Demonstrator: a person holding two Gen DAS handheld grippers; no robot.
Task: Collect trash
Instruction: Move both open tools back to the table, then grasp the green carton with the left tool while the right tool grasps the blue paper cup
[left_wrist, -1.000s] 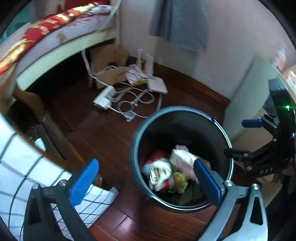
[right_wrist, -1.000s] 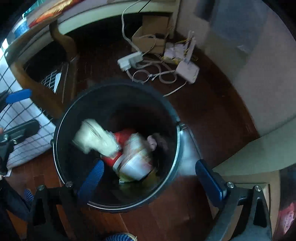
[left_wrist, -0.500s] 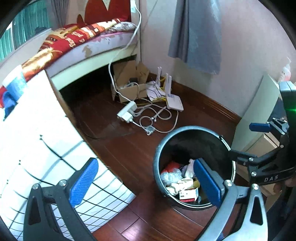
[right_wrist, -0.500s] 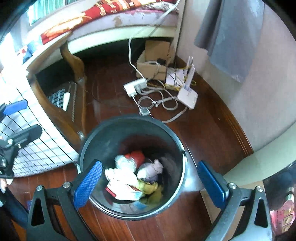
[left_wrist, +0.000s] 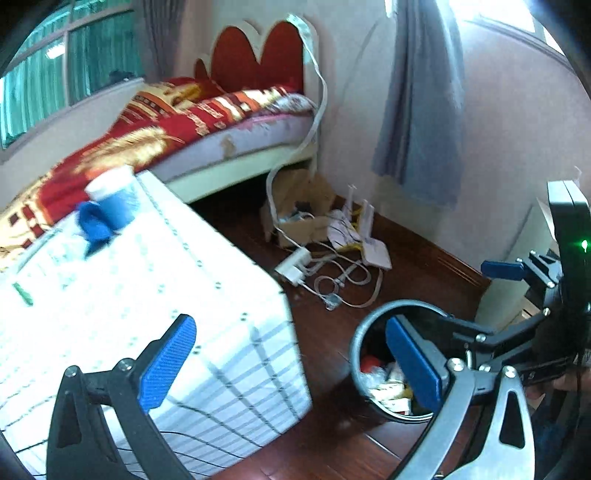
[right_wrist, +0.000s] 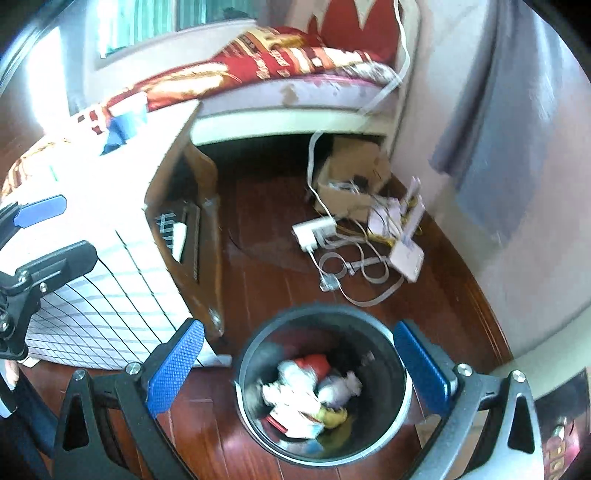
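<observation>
Black trash bin (right_wrist: 400, 402), two open claws (right_wrist: 299, 365), one table (left_wrist: 110, 295)

The bin (right_wrist: 323, 384) stands on the floor (right_wrist: 266, 266) with trash (right_wrist: 310, 391) in it — the bench (right_wrist: 110, 229) lies to its left. Behind it cables (right_wrist: 343, 258) and a box (right_wrist: 351, 184) lie by the wall, with the bed (right_wrist: 280, 81) further back.

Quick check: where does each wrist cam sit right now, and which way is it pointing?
Left wrist: on the open left gripper, above the cloth-covered table, facing the bed; the right gripper shows at its right edge.
Right wrist: on the open right gripper, looking down into the bin; the left gripper shows at its left edge.
Shared: bin, table, bed, floor cables.
</observation>
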